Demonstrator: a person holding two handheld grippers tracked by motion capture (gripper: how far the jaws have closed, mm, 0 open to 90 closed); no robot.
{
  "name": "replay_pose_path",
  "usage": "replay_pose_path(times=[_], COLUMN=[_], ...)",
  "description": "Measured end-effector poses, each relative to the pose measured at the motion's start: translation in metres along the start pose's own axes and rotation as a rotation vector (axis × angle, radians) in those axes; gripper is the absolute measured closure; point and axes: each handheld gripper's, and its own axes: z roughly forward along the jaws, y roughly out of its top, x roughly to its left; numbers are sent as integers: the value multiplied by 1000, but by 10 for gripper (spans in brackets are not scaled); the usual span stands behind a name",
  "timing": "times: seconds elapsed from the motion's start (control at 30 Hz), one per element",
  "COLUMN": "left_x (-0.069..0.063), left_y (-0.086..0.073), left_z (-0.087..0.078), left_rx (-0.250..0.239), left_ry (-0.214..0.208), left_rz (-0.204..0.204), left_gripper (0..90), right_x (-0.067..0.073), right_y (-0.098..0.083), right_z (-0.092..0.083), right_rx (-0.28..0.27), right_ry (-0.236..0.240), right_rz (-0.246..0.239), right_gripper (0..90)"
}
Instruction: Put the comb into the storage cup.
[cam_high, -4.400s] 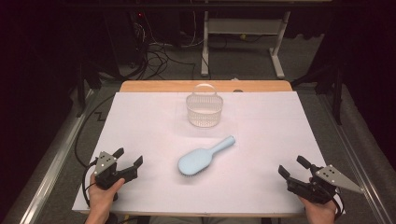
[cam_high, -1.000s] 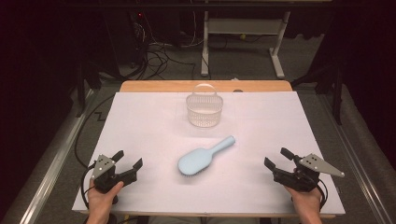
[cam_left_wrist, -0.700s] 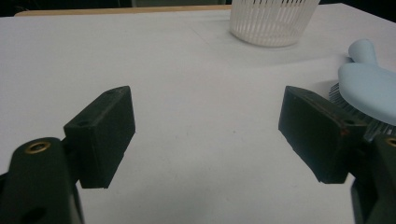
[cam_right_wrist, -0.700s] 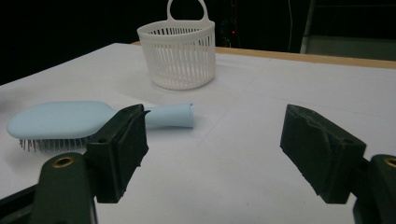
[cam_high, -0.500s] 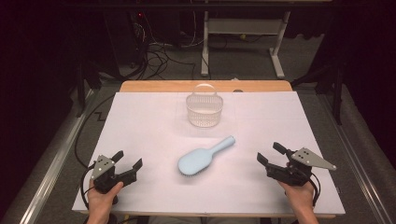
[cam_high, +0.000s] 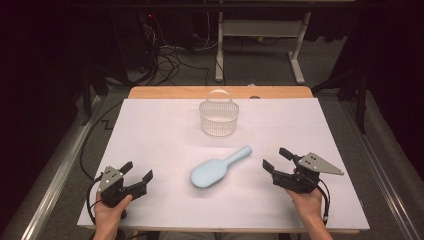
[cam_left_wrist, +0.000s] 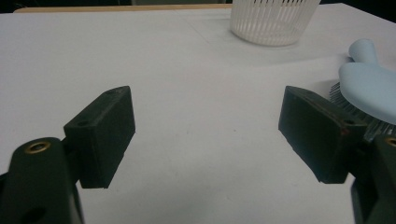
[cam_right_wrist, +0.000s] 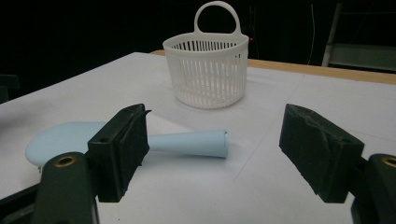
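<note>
Right tongs (cam_high: 276, 161): jaws spread wide, nothing between them, held just above the table (cam_high: 150, 130) at the near right. They point left toward the hairbrush (cam_high: 220, 168). In the right gripper view the brush handle (cam_right_wrist: 187, 143) lies across the gap between my jaws but farther out, not touching either one.

Left tongs (cam_high: 136, 176): jaws spread too, empty, low over the near left of the table. In the left gripper view there's bare white table between the jaws; brush head (cam_left_wrist: 371, 88) sits behind the right-hand jaw, bristles down. Apart from it, no contact.

Hairbrush: light blue, flat on the table near the middle, between my two tongs, nearer the right ones. Head toward me and to the left, handle angled away to the right, toward the basket side.

Basket (cam_high: 218, 118): white slotted plastic, upright, hoop handle up, standing farther back at the table's centre, well apart from the brush. Can't tell if anything's inside.

White sheet covers the table; a wooden edge (cam_high: 220, 92) shows at the far side.
</note>
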Motion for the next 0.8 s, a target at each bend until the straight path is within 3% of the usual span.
replay_pose_path(times=[0.8], left_x=[0], left_y=[0], left_z=[0], left_rx=[2], left_ry=[3], left_rz=[-1], left_gripper=[197], right_x=[13], right_y=[12], right_z=[36], right_rx=[47], right_ry=[52], right_rz=[-3], right_gripper=[268])
